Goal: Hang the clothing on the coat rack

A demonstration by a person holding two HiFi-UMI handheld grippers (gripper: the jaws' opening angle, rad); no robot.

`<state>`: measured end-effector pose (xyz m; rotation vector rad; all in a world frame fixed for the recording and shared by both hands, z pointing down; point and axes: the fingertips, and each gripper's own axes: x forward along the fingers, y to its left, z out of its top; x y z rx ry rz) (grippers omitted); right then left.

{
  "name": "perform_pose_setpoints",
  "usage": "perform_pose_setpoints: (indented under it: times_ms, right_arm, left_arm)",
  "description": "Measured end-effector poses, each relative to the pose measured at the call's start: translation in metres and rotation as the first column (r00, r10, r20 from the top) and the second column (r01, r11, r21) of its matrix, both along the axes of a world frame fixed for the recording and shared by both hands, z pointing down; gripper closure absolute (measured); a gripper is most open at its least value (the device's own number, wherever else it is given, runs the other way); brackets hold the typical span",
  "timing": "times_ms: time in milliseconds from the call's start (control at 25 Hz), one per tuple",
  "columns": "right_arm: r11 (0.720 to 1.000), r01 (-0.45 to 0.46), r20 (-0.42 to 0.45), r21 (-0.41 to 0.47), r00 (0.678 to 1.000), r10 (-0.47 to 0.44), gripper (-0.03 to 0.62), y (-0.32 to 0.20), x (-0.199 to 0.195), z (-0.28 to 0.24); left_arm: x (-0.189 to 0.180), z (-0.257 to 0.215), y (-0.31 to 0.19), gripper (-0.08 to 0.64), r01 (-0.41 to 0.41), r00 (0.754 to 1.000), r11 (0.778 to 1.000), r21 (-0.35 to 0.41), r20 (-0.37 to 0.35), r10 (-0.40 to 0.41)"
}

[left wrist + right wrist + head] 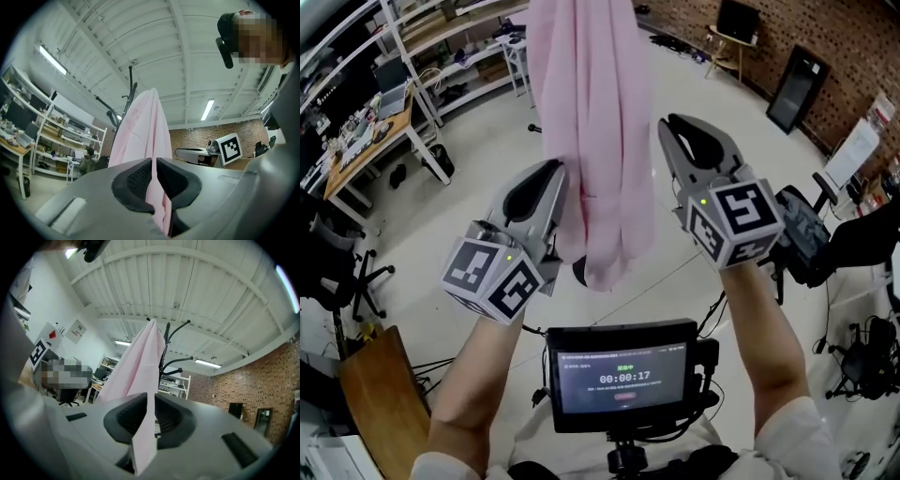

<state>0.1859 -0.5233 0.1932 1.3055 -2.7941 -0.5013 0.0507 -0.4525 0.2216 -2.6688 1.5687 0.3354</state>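
Head view shows the pink garment hanging in one long fold, with your left claw on one side of it and your right claw on the other. Each claw is nearly closed and pinches a thin edge of the cloth. In the left gripper view the fabric runs straight through the narrow slit between the jaws. The right gripper view shows the same, with a flap of pink spilling out toward the camera. Both claws are holding the garment; neither is empty.

From both claws the cloth climbs to a peak right at the top of the coat rack, whose black curved arms stick out just behind that peak. I judge the garment is draped over the top of the rack or one of its arms. The cloth hides the contact point, so you cannot be sure it is caught.

Your two grips sit well below the rack's top, on the hanging part. That reads as you steadying the cloth so it settles evenly and does not slip off one side. Before you let go, check that the fabric really rests on the rack.
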Motion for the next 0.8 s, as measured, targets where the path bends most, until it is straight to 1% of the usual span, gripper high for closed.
perform_pose_setpoints:
  times_ms: [240,320,600,800]
  right_arm:
    - [0.998,0.033,0.007,-0.057,0.999,-0.032,0.531,0.014,0.006,0.034]
    - [0.996,0.043,0.014,-0.082,0.999,-0.042,0.531,0.019,0.007,0.046]
    - [0.984,0.056,0.037,-0.168,0.998,-0.050,0.531,0.043,0.000,0.082]
    - [0.978,0.049,0.052,-0.202,0.998,-0.039,0.531,0.064,0.001,0.097]
  left_arm:
    - [0.005,0.022,0.013,0.557,0.040,0.999,0.998,-0.043,-0.020,-0.041]
    - [0.006,0.030,0.018,0.557,0.047,0.999,0.997,-0.064,-0.022,-0.048]
    - [-0.004,0.051,0.041,0.557,0.046,0.998,0.990,-0.131,-0.028,-0.050]
    - [-0.009,0.063,0.059,0.555,0.036,0.998,0.986,-0.162,-0.038,-0.042]
